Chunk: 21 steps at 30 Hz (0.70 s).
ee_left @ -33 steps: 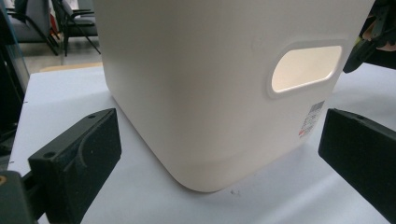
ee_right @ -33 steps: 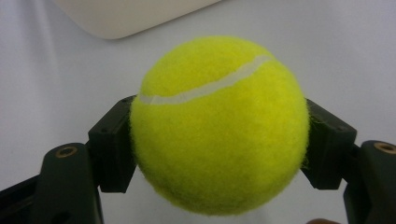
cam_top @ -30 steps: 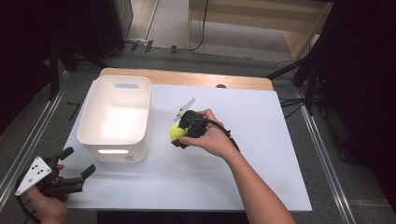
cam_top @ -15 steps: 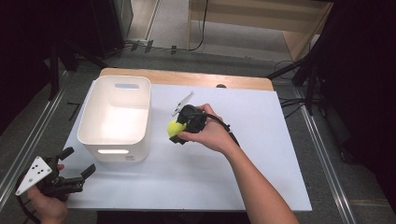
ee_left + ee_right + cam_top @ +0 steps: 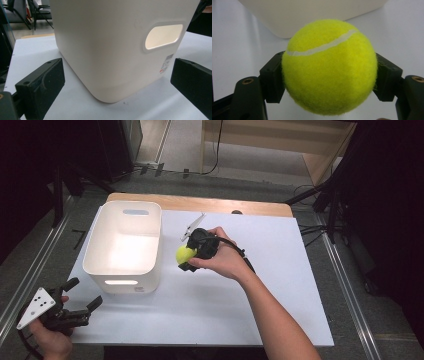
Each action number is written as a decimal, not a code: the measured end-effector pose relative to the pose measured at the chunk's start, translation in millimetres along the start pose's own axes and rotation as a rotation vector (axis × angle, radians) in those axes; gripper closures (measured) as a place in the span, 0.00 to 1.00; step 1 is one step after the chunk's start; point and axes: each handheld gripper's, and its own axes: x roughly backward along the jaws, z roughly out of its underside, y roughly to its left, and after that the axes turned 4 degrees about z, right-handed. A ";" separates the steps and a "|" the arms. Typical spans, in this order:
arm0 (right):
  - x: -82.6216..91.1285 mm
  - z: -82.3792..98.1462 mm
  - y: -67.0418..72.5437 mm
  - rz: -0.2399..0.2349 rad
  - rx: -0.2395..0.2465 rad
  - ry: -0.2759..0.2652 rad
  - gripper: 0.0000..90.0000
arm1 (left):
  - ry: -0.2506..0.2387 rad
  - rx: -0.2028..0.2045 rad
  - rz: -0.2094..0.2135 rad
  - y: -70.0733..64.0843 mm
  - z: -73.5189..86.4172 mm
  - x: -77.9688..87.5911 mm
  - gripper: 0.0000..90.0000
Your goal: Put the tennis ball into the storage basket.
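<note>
Since the earlier frame the right hand-held gripper [image 5: 186,256] has carried the tennis ball [image 5: 184,254] a little up and leftward, nearer the white bin [image 5: 123,270]; its jaws are clamped on the ball just right of the bin's wall. The left hand-held gripper [image 5: 82,302] has stayed at the near left corner, jaws apart and empty. The white table [image 5: 280,270] has a wooden far edge, with dark floor around it.

The high view looks forward and down from above the person's side onto the white table [image 5: 210,320]. The left gripper view sits low and close, facing the white bin [image 5: 112,45] ahead of its jaws. The right gripper view faces the same bin [image 5: 312,15], seen beyond its jaws.
</note>
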 end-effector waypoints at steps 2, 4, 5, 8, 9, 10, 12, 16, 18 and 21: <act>0.9 -1.4 0.1 -0.007 0.003 -0.005 0.27 | 0.002 -0.002 0.000 0.1 -0.1 0.0 0.00; 1.3 -2.2 0.0 -0.008 0.006 -0.010 0.27 | 0.002 -0.002 0.001 0.0 -0.1 0.0 0.00; 2.2 -4.2 -0.5 -0.007 0.004 -0.010 0.27 | 0.002 -0.002 0.000 -0.1 -0.1 -0.1 0.00; 3.4 -5.7 -1.1 -0.013 0.000 -0.016 0.27 | 0.003 -0.002 0.001 0.0 -0.1 0.0 0.00; 3.9 -6.5 -1.4 -0.013 0.002 -0.016 0.27 | 0.002 -0.002 0.001 0.0 -0.1 0.0 0.00; 5.0 -8.1 -2.0 -0.016 0.006 -0.019 0.27 | 0.001 -0.002 0.001 0.1 -0.1 0.0 0.00; 5.8 -9.7 -1.6 -0.018 0.003 -0.019 0.27 | 0.001 -0.001 0.000 0.1 -0.1 0.0 0.00; 7.8 -12.1 -2.1 -0.014 0.011 -0.020 0.27 | 0.001 -0.002 0.002 0.1 0.0 0.0 0.00; 8.8 -12.9 -2.1 -0.014 0.013 -0.017 0.27 | 0.001 -0.001 0.002 0.1 0.0 0.0 0.00; 11.2 -15.5 -2.1 -0.009 0.013 -0.021 0.27 | 0.001 -0.001 0.002 0.2 -0.1 0.0 0.00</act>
